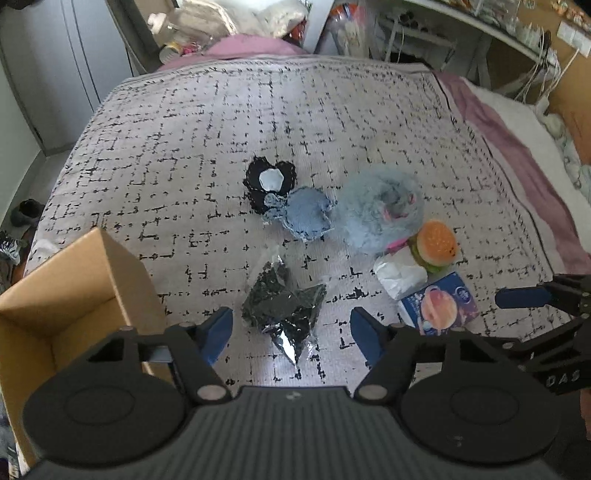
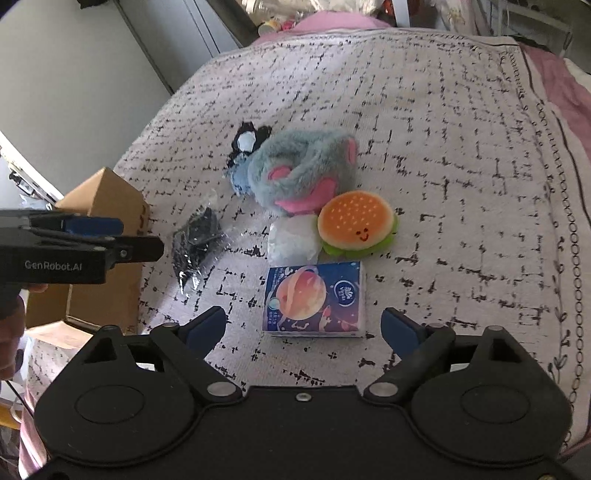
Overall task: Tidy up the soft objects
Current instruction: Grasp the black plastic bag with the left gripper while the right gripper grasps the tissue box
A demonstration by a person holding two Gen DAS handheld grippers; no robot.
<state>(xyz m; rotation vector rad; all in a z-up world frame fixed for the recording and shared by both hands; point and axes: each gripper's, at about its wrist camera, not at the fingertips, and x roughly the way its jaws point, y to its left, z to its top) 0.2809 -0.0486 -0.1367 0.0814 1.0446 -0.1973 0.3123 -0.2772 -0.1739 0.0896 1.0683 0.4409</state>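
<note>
Soft things lie in a cluster on the patterned bedspread (image 1: pixel 184 147): a black item in a clear bag (image 1: pixel 282 304) (image 2: pixel 197 240), a black and white pad (image 1: pixel 269 182), a blue denim piece (image 1: pixel 306 216), a fluffy grey-blue plush (image 1: pixel 380 214) (image 2: pixel 303 170), a burger toy (image 1: pixel 436 242) (image 2: pixel 356 223), a white crumpled wrap (image 1: pixel 400 275) (image 2: pixel 293 240) and a blue tissue pack (image 1: pixel 439 306) (image 2: pixel 314 297). My left gripper (image 1: pixel 291 332) is open, just short of the bagged item. My right gripper (image 2: pixel 303 326) is open, just short of the tissue pack.
An open cardboard box (image 1: pixel 74 295) (image 2: pixel 107 236) stands at the bed's left edge beside my left gripper. Pink bedding (image 1: pixel 517 147) and cluttered shelves (image 1: pixel 480 22) lie at the right and far side. A grey wardrobe (image 2: pixel 74 92) stands on the left.
</note>
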